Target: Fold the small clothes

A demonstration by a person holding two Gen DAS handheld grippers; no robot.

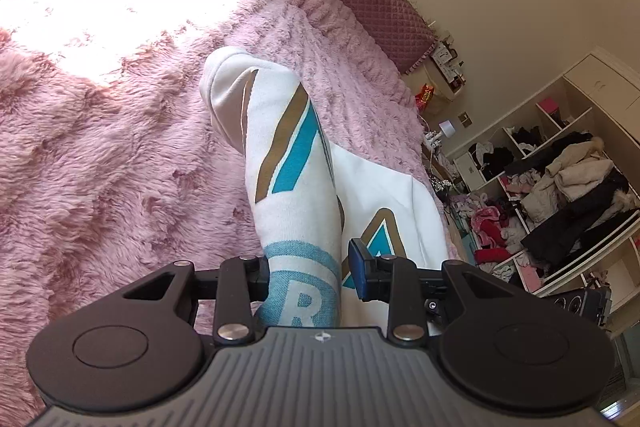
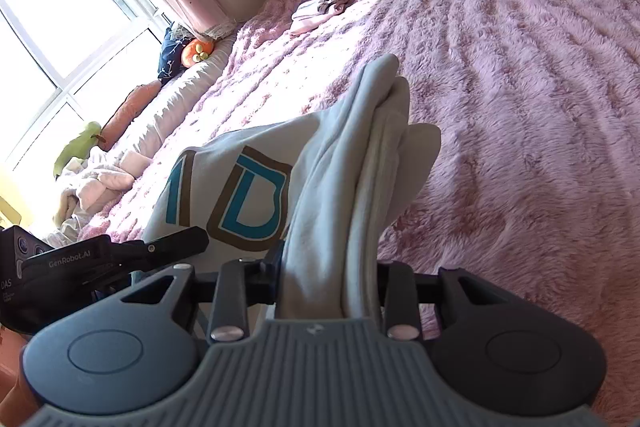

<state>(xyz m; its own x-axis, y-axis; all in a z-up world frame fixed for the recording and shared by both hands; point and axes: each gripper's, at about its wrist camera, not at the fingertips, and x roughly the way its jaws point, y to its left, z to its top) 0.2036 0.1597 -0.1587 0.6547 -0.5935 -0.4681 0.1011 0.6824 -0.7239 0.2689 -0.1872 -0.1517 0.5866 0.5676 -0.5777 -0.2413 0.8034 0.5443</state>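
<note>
left hand-held gripper (image 1: 306,277): clamped on white sweatshirt (image 1: 294,163) | right hand-held gripper (image 2: 326,283): clamped on bunched folds of it | sweatshirt: lifted over pink furry bed (image 2: 520,87)

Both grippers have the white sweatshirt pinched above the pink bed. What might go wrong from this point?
1. The right gripper clamps several bunched layers of the white sweatshirt; inner layers may slip out and spoil the fold.
2. The left gripper bites only a narrow strip near the printed R, so that grip might let go.
3. The fluffy pink blanket may drag on the cloth and wrinkle it when it is laid down.
</note>
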